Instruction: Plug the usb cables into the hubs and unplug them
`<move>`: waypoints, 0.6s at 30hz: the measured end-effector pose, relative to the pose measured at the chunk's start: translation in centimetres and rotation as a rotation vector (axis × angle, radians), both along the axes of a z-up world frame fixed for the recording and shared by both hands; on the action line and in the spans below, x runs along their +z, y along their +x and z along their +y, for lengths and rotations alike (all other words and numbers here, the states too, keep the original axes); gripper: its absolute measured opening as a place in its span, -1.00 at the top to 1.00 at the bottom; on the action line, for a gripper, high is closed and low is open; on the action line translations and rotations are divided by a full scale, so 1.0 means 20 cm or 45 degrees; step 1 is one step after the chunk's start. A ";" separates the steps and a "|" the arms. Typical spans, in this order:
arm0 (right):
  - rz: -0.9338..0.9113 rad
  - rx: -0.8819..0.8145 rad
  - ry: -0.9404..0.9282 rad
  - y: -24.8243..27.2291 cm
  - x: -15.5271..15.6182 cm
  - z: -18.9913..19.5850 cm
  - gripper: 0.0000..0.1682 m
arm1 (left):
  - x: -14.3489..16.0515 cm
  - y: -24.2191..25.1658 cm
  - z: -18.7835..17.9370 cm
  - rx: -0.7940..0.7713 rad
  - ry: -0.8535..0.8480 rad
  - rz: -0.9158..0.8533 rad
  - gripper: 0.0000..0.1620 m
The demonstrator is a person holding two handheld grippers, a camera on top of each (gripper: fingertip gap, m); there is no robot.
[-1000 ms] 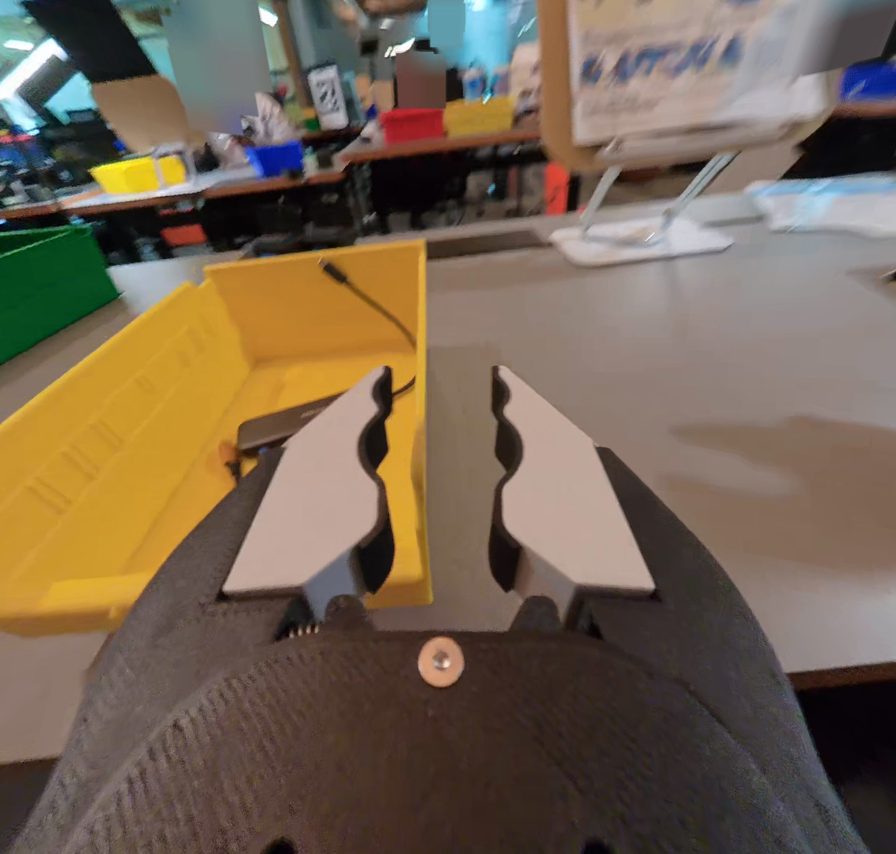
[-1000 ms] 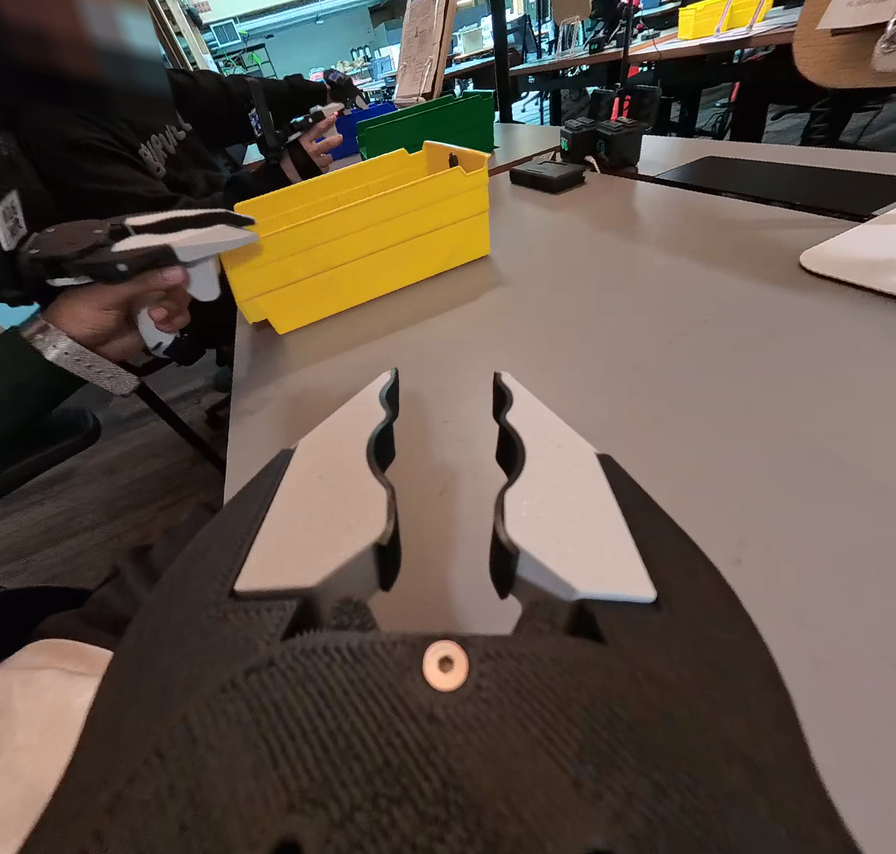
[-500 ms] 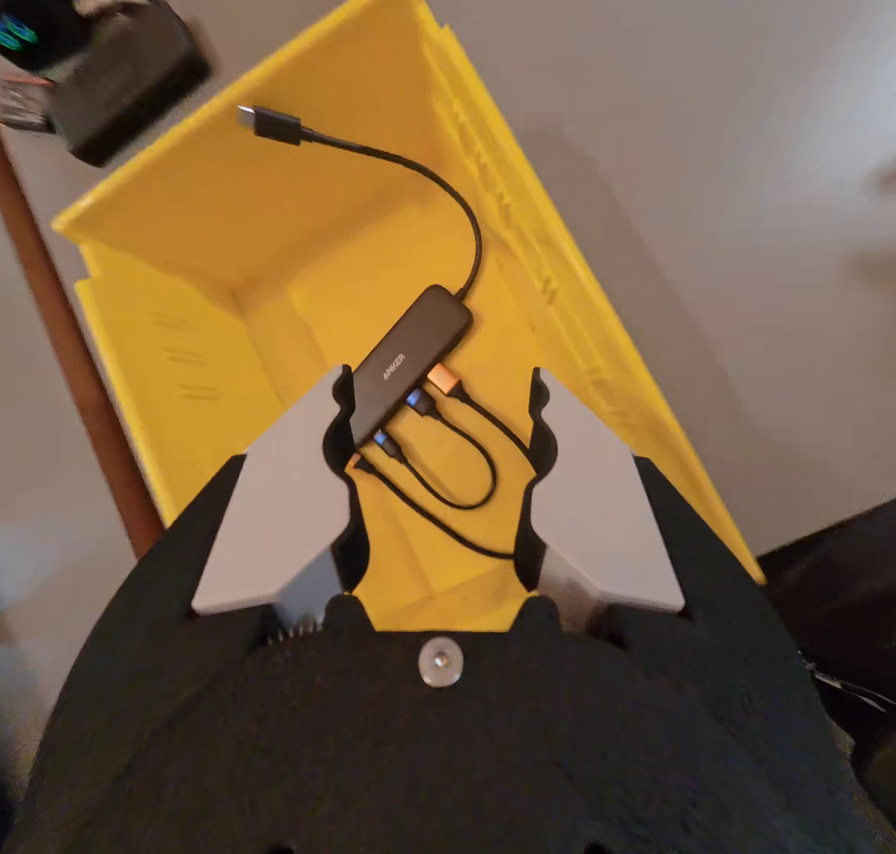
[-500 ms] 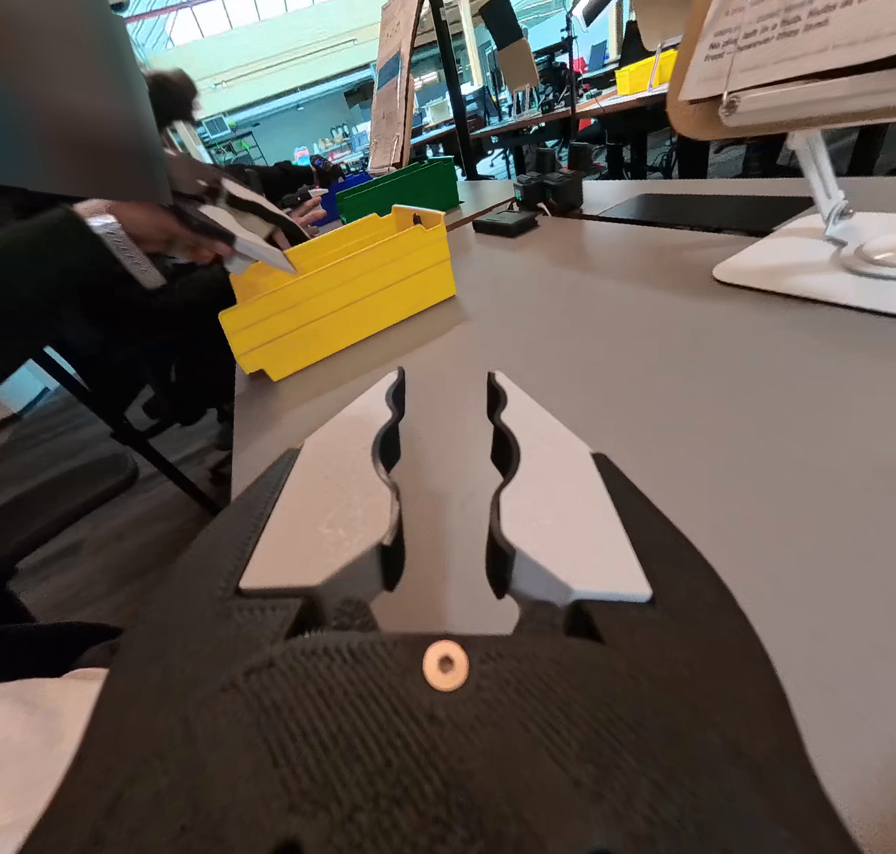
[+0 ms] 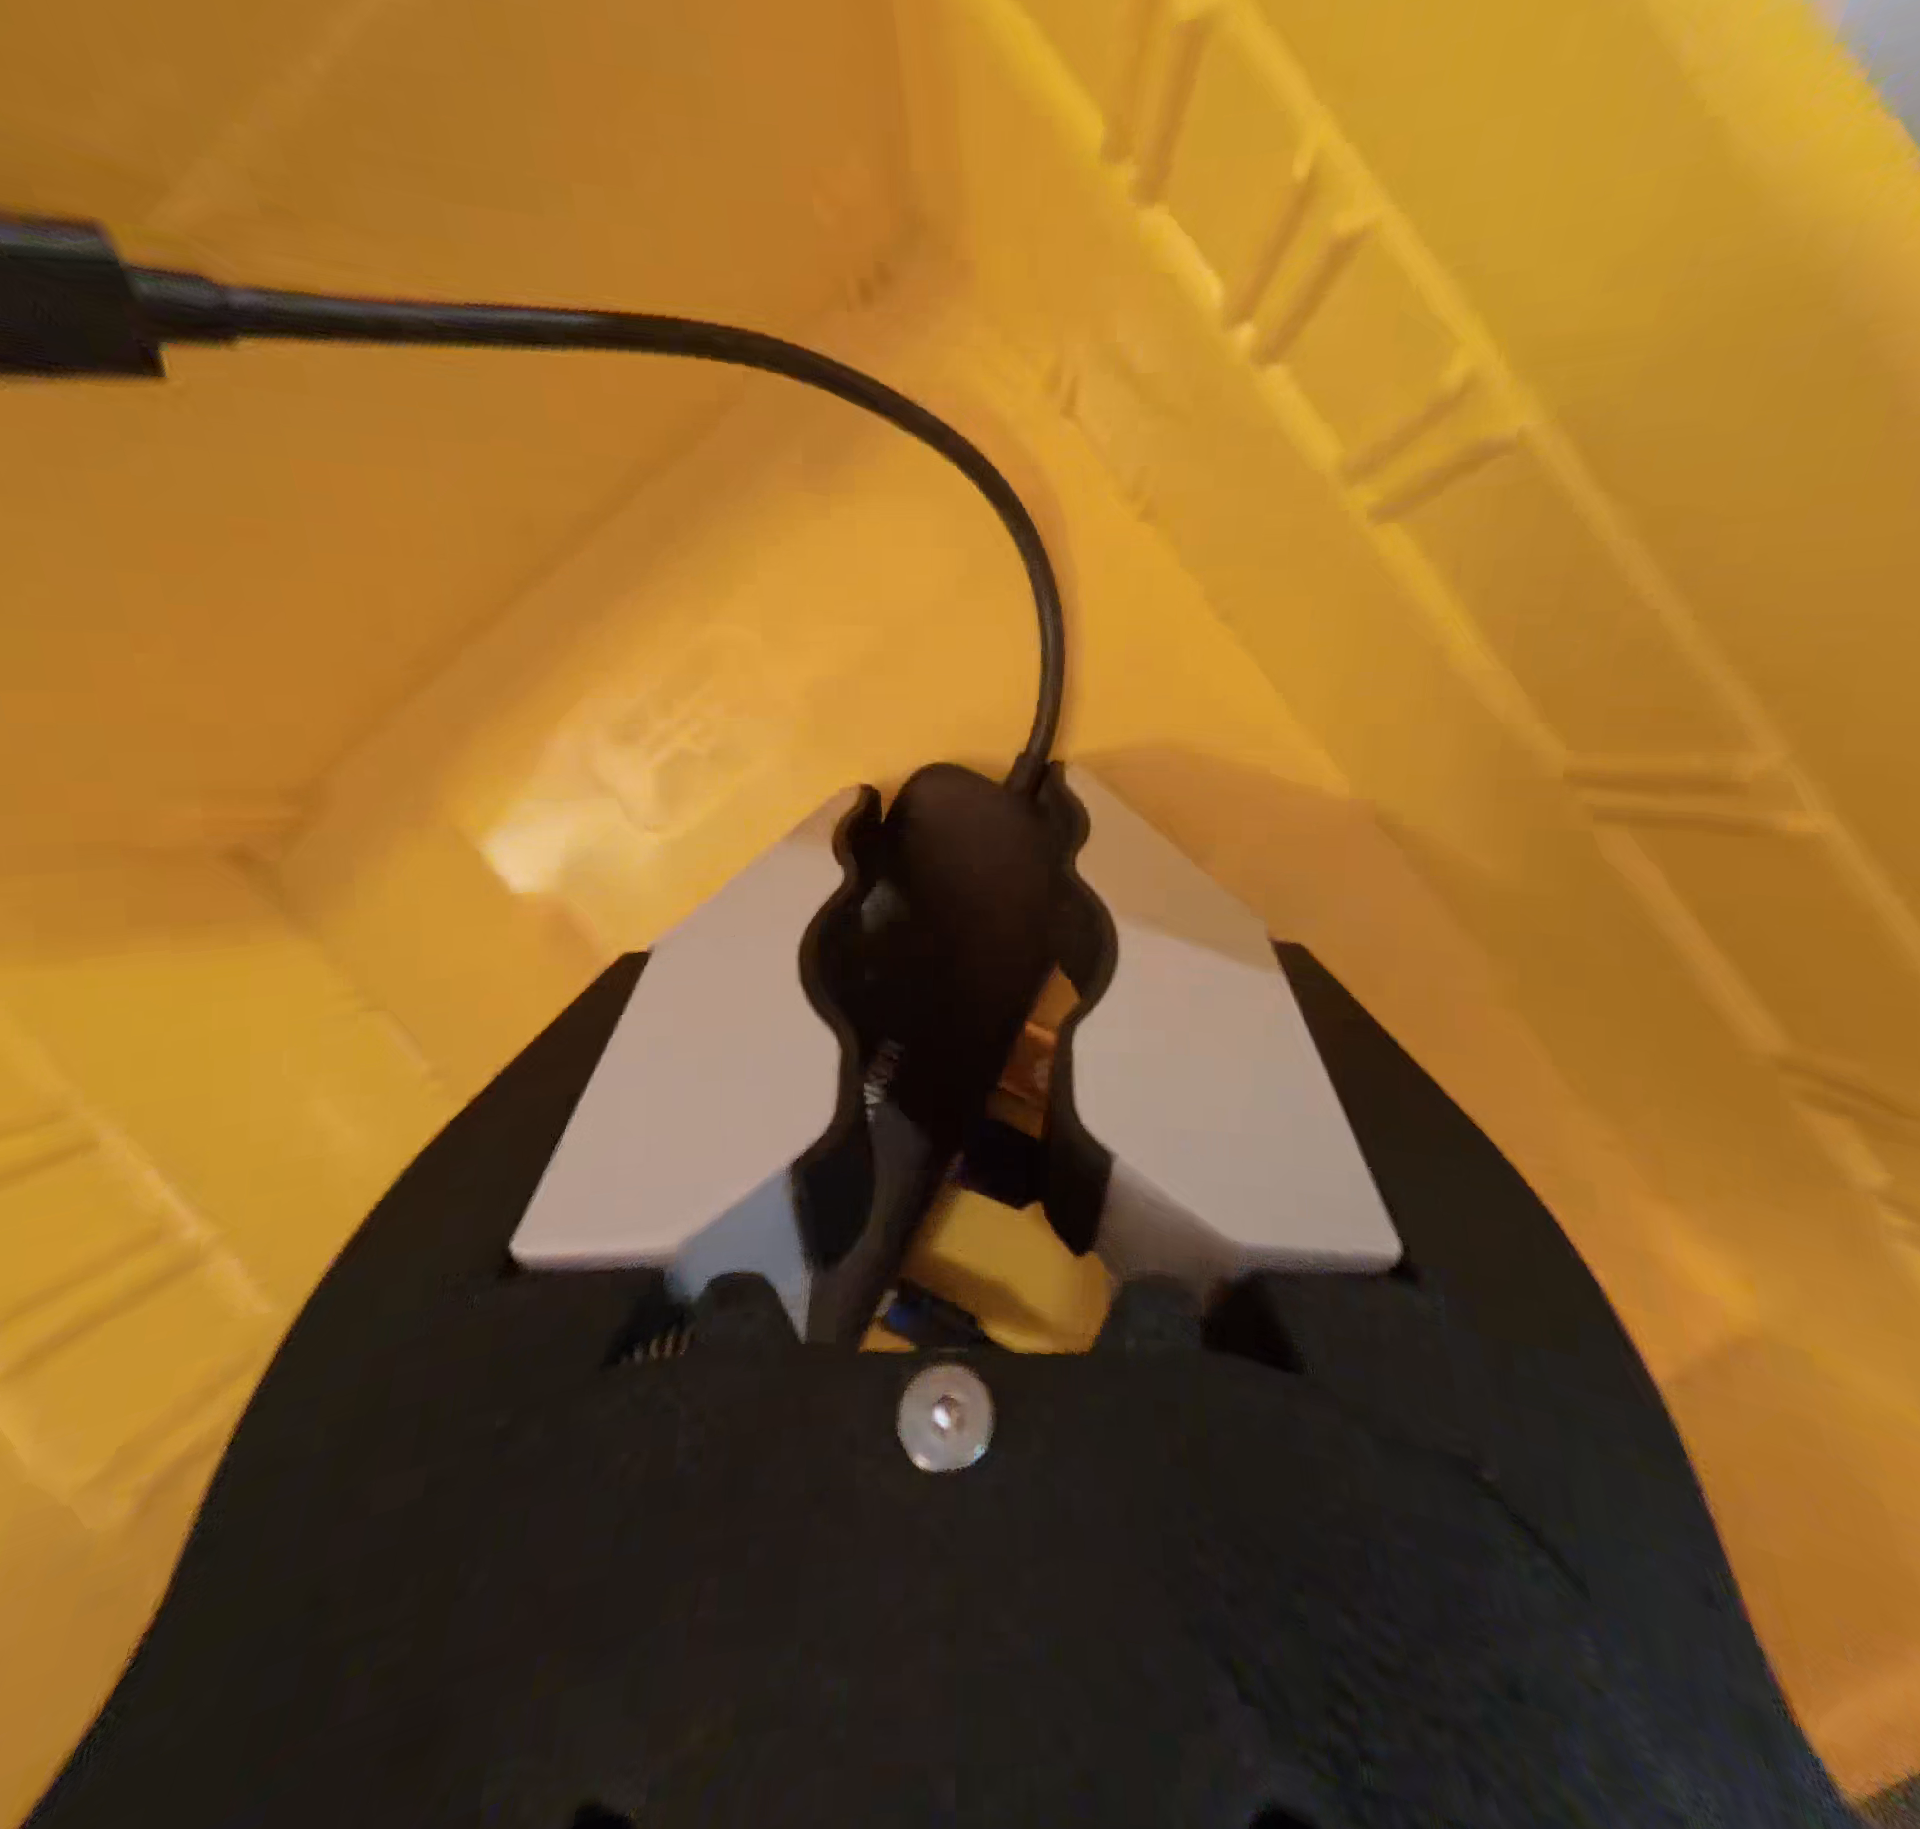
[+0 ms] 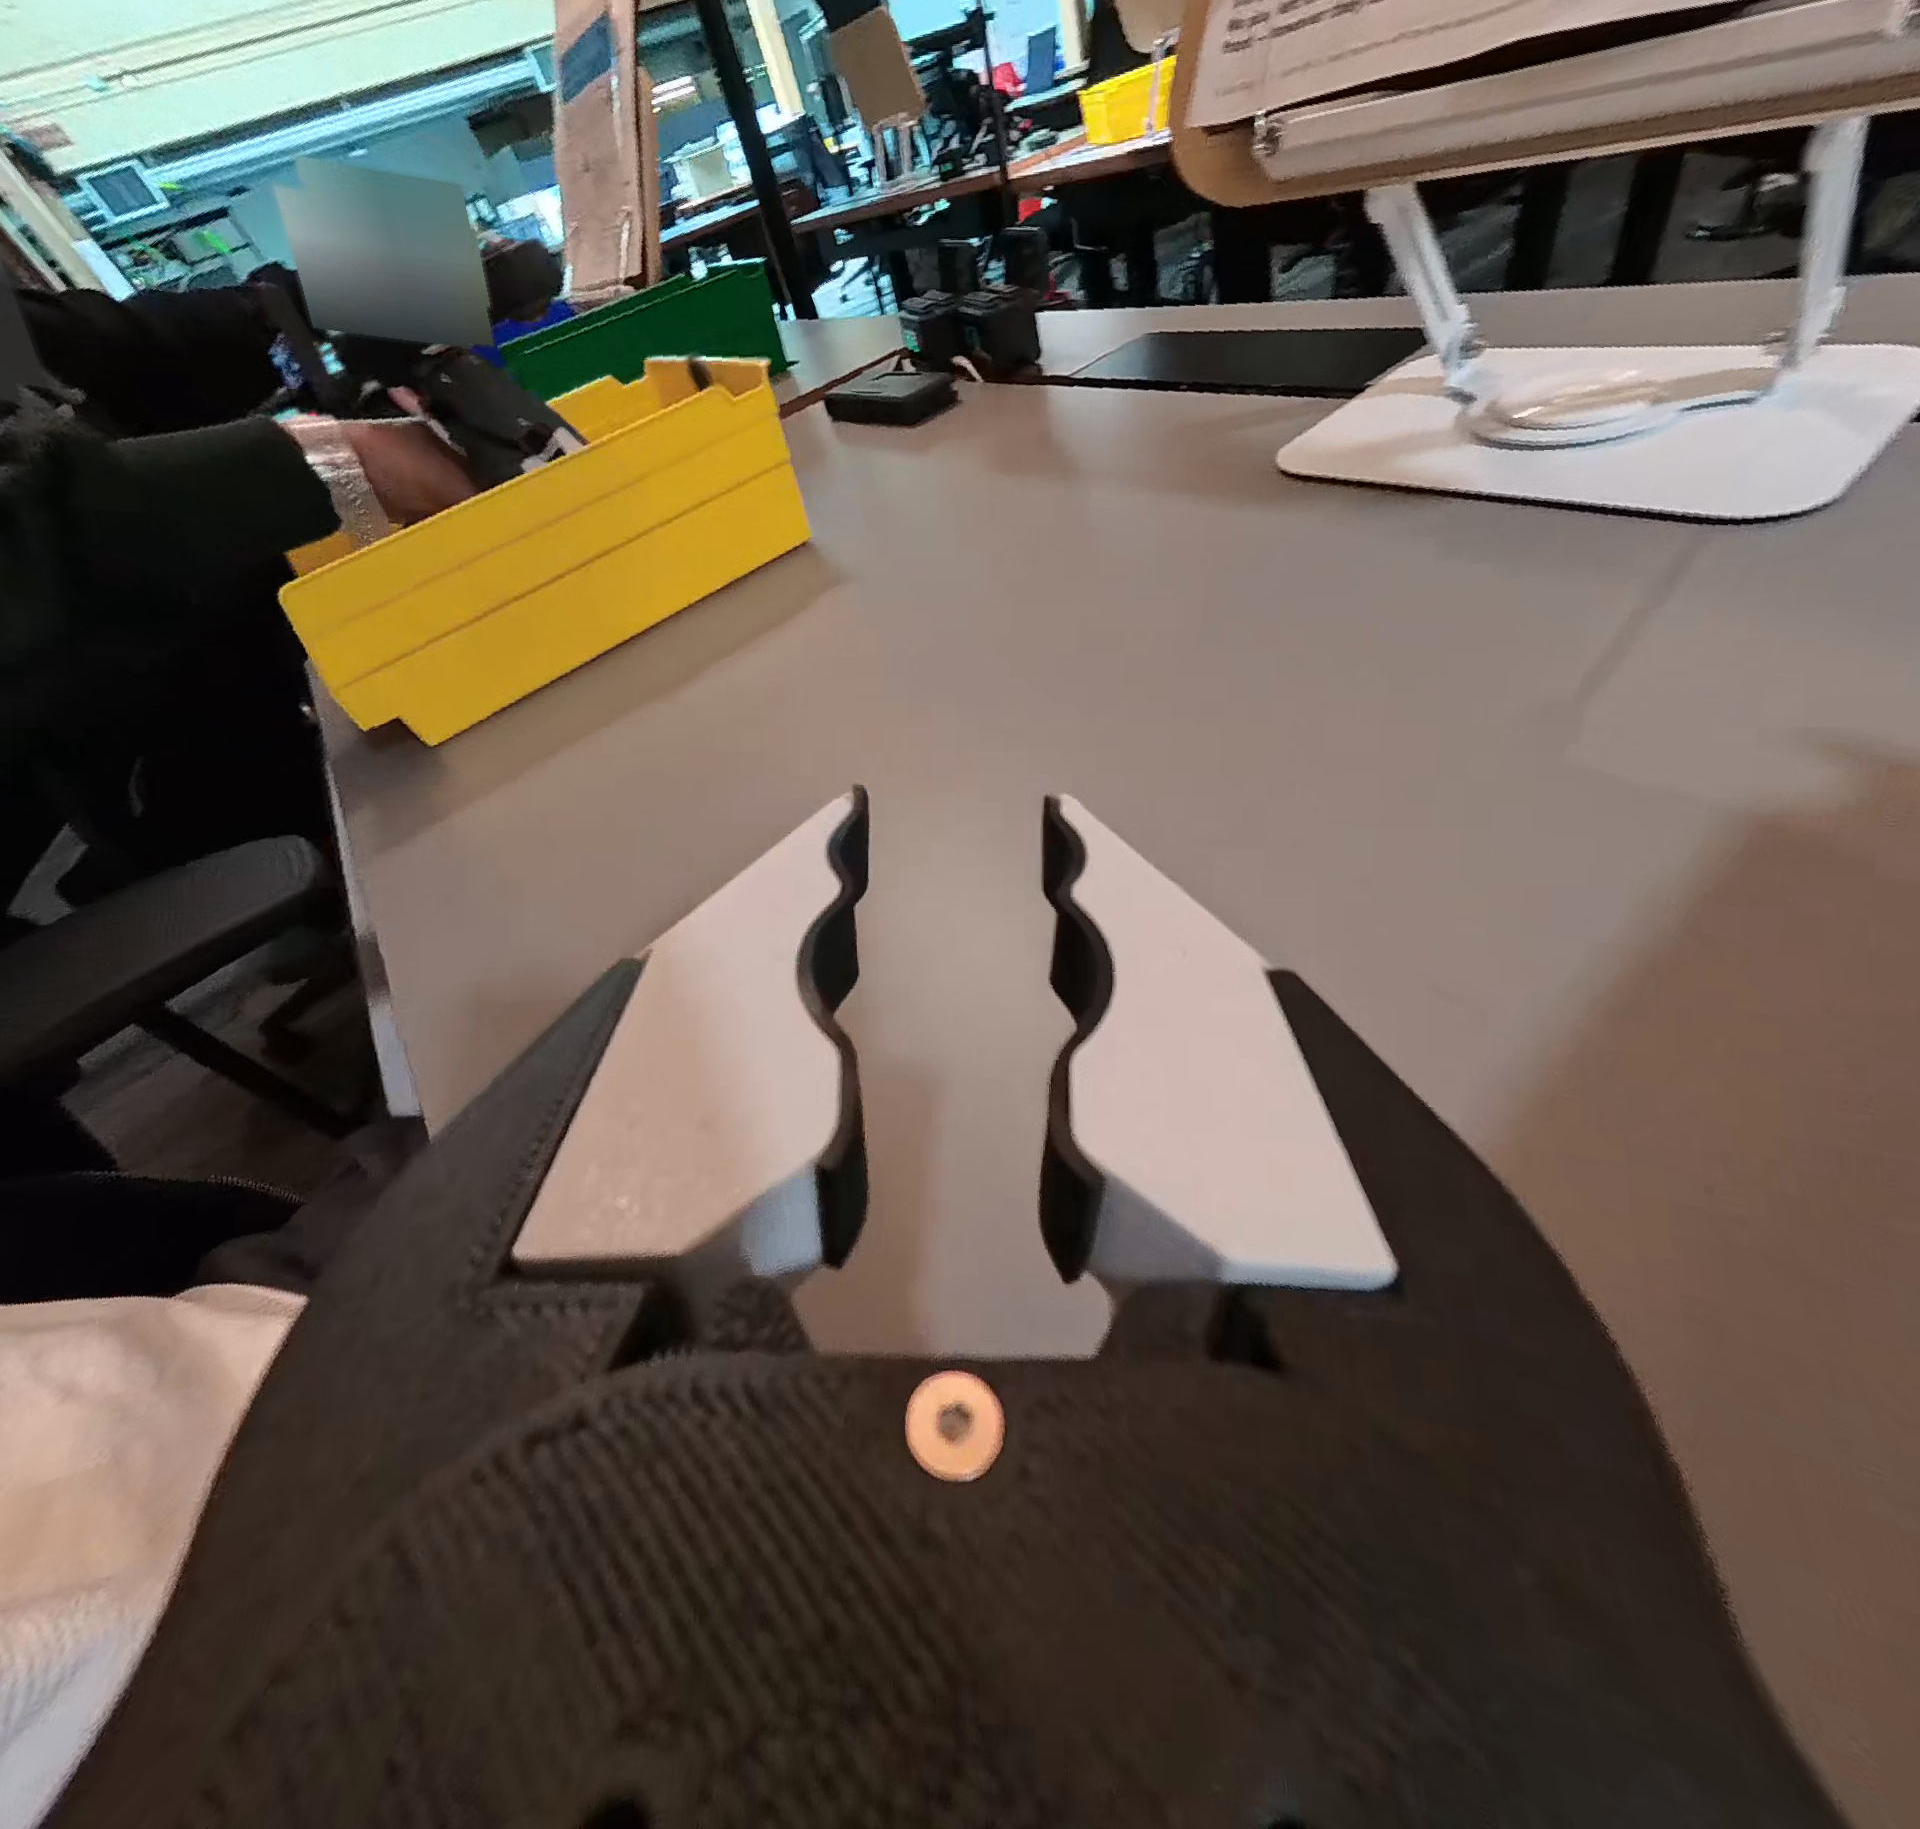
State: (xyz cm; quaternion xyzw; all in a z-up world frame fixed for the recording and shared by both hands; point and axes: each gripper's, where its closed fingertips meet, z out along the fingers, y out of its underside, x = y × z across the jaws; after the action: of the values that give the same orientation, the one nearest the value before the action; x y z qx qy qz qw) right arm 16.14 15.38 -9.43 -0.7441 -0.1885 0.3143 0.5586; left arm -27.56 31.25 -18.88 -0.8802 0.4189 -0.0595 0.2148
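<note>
Surrounding the left gripper (image 5: 961,813), now clamped on the hub (image 5: 956,948), are yellow bin (image 5: 1351,429) walls; right gripper (image 6: 951,813) remains parted, empty.

Grey table (image 6: 1195,636) carrying yellow bin (image 6: 582,543) at left edge; white stand base (image 6: 1600,429) sitting well right of bin, black box (image 6: 888,395) lying just behind it.

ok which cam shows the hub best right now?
Left wrist view: the dark hub sits between the left gripper jaws, which are closed on it inside the yellow bin. Right wrist view shows only the bin's outside; the hub is hidden.
</note>
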 end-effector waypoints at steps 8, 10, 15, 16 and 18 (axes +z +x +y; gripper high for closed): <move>0.158 -0.116 -0.011 0.14 0.04 -0.01 0.62 | 0.40 -0.01 0.04 -0.064 0.338 -0.143 0.68; 0.180 -0.114 -0.024 0.14 0.04 0.00 0.62 | 0.59 -0.05 0.05 -0.016 0.487 -0.226 0.68; 0.001 -0.042 0.013 0.02 0.01 0.00 0.62 | 1.05 -0.11 0.01 0.095 0.873 -0.403 0.69; -0.046 0.003 0.014 -0.04 0.00 -0.01 0.62 | 1.12 -0.10 -0.01 0.106 0.931 -0.441 0.69; -0.118 0.112 0.006 -0.15 -0.05 -0.03 0.62 | 1.26 -0.08 -0.06 0.119 1.036 -0.498 0.69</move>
State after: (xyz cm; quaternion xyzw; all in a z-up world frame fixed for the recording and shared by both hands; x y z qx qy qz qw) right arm 13.07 14.77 -10.36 -0.7476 -0.2473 0.3033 0.5367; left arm -29.10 30.06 6.24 -0.7143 0.3194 -0.0455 0.6210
